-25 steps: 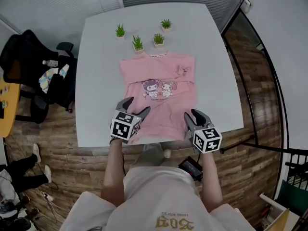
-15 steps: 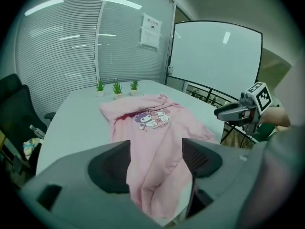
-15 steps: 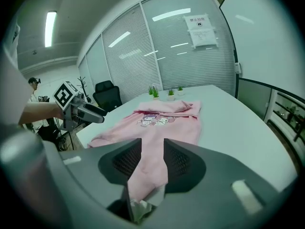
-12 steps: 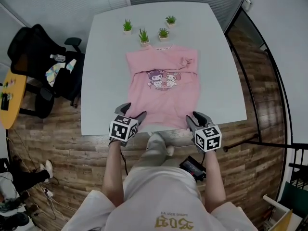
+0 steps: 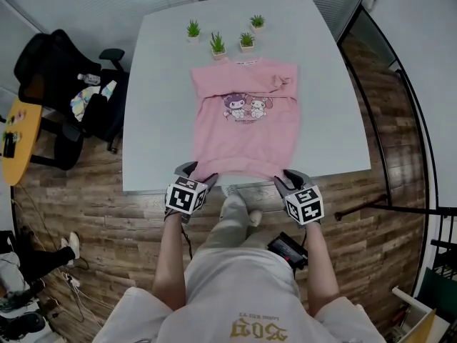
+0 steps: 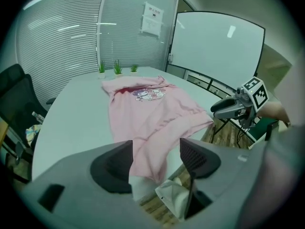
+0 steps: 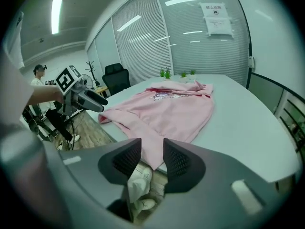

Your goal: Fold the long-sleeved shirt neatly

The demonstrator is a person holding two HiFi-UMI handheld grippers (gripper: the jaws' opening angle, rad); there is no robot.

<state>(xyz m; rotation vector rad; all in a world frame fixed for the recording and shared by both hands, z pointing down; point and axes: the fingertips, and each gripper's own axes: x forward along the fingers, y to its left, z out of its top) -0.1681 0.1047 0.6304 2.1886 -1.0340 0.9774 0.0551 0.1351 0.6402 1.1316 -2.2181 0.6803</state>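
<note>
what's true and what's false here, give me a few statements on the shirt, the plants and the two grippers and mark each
1. The pink shirt lies print side up on the white table. True.
2. Six pots stand beyond the collar. False: four potted plants stand there.
3. The left gripper and the right gripper are at the shirt's hem, by the table's near edge. True.
4. The left gripper is clamped shut. False: its jaws stand apart, though they have just been closing, and the hem corner shows between them, not pinched.
</note>
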